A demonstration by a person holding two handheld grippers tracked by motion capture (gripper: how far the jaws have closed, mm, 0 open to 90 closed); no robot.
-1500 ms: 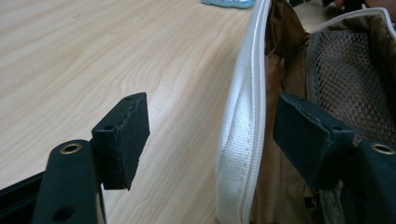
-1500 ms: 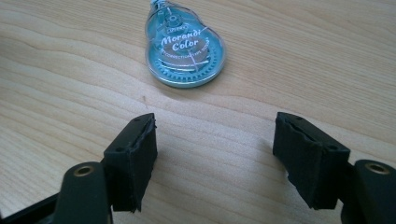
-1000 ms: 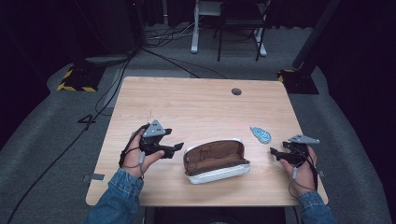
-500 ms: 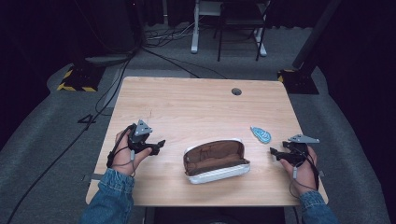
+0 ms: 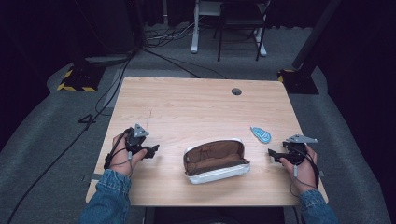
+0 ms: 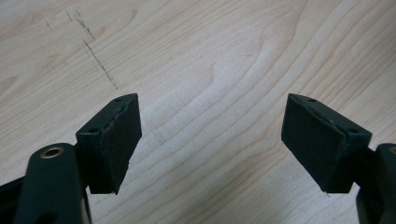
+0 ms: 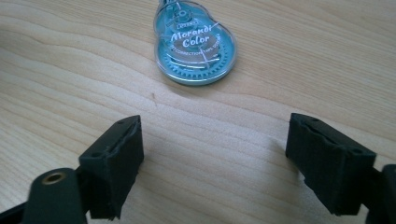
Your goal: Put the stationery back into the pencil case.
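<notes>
The flat teal plastic correction-tape dispenser (image 7: 195, 45) lies just ahead of the right tongs (image 7: 212, 165) (jaws just sprung wide, empty); left tongs (image 6: 210, 142), likewise released, sit well apart.

Your left gripper (image 5: 152, 150) rests low on the wooden table (image 5: 196, 107), well left of the open pencil case (image 5: 215, 161). Your right gripper (image 5: 273, 153) sits near the case's right end, with the blue correction tape (image 5: 260, 135) just beyond it.
</notes>
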